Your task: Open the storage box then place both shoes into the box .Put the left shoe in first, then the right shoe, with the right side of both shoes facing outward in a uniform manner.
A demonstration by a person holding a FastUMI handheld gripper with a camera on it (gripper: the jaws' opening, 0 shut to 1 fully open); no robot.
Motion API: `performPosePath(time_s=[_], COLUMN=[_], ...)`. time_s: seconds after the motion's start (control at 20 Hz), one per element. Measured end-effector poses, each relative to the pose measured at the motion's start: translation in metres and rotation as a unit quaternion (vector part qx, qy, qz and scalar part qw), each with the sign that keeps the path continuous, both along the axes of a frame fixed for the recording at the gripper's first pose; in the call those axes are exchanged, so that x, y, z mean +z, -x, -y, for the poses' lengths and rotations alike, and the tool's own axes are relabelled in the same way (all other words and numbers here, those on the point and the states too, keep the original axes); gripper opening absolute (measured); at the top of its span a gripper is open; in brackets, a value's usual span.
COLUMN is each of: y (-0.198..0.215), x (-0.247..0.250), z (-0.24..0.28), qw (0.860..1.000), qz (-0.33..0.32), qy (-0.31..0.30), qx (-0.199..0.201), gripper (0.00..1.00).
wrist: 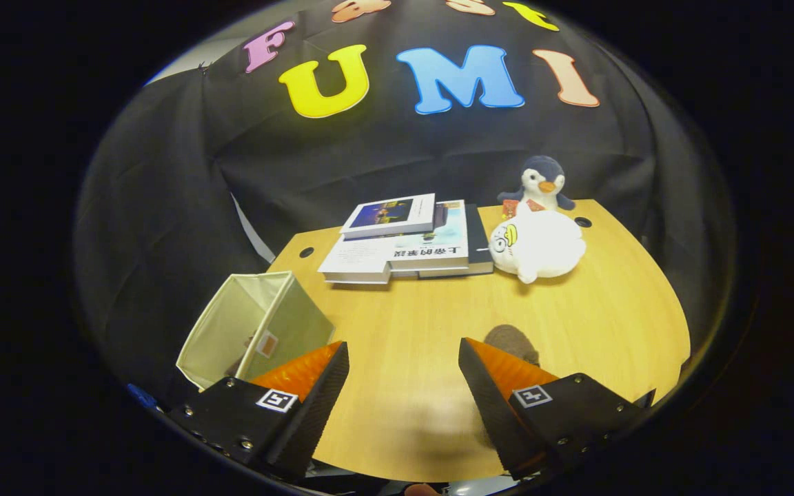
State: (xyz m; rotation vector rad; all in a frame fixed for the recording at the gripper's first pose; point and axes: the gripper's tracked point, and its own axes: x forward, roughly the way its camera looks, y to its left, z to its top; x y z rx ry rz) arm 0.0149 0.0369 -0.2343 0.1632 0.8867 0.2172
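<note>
Nearest, the gripper (404,368) hangs over the smooth wooden worktop (597,324), fingers spread wide with nothing between them. Beside the left finger stands the pale fabric storage box (252,327), open-topped and tilted. Beyond lie stacked books (404,241) and two plush toys (538,231).

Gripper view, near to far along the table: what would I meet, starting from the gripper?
Open gripper, nothing between its fingers → brown shoe just past one finger → stack of books → penguin plush at the table's far edge. The open storage box and white plush overlap these in depth.
</note>
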Motion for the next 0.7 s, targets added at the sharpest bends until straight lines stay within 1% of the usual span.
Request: performPosePath(time_s=[0.15, 0.4, 0.7], y=[0.003, 0.011, 0.022], x=[-0.013, -0.035, -0.067], z=[0.033, 0.071, 0.108], qw=[0.999, 0.998, 0.994], qz=[-0.004, -0.018, -0.039], qy=[0.027, 0.059, 0.102], qx=[-0.016, -0.027, -0.023], gripper=[0.98, 0.98, 0.98])
